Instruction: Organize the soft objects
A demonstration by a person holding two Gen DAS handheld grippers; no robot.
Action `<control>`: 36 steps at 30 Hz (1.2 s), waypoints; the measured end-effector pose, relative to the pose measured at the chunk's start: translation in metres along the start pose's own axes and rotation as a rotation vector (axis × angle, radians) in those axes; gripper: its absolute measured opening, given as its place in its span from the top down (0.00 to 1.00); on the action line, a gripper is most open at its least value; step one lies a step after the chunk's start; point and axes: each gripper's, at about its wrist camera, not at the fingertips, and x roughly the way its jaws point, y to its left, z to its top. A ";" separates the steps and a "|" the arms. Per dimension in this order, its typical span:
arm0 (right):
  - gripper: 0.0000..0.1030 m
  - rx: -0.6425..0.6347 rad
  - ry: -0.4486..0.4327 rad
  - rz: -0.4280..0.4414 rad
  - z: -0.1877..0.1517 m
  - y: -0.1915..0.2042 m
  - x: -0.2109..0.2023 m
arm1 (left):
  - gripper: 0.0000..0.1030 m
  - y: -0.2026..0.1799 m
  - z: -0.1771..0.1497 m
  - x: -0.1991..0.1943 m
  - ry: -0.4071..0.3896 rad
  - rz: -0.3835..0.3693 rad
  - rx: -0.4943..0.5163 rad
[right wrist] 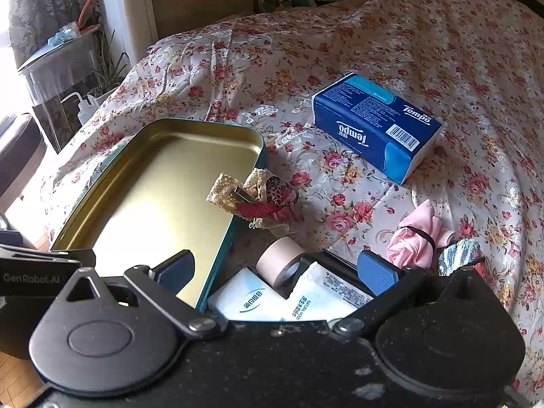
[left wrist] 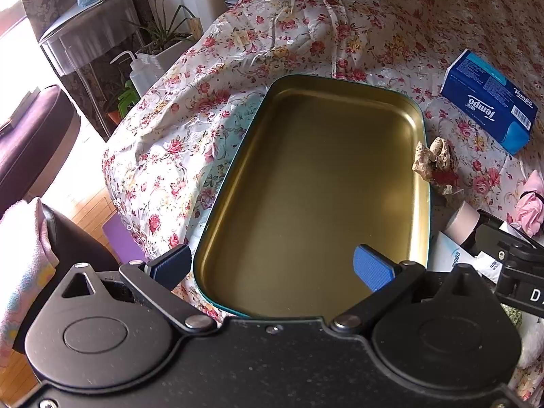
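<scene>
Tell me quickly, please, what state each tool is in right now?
Left tool: open, holding nothing, poised over the empty gold-lined metal tin tray.
Right tool: open, holding nothing, above the beige tape roll.

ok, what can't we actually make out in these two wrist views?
- White packets, right wrist view: near ends hidden under the right gripper body.
- Teal-patterned item, right wrist view: mostly behind the gripper, kind unclear.
- Tin tray, left wrist view: near rim cut off by the left gripper.
- Tissue pack: small print unreadable in both views.
</scene>
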 end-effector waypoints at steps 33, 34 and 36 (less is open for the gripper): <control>0.01 -0.005 0.001 0.010 -0.002 0.002 0.002 | 0.04 0.001 0.001 0.000 0.007 -0.001 -0.002; 0.01 -0.005 0.000 0.011 -0.002 0.002 0.002 | 0.04 0.001 0.001 0.000 0.008 -0.001 -0.003; 0.01 -0.007 0.000 0.011 -0.002 0.002 0.002 | 0.04 0.001 0.001 0.001 0.011 -0.002 -0.004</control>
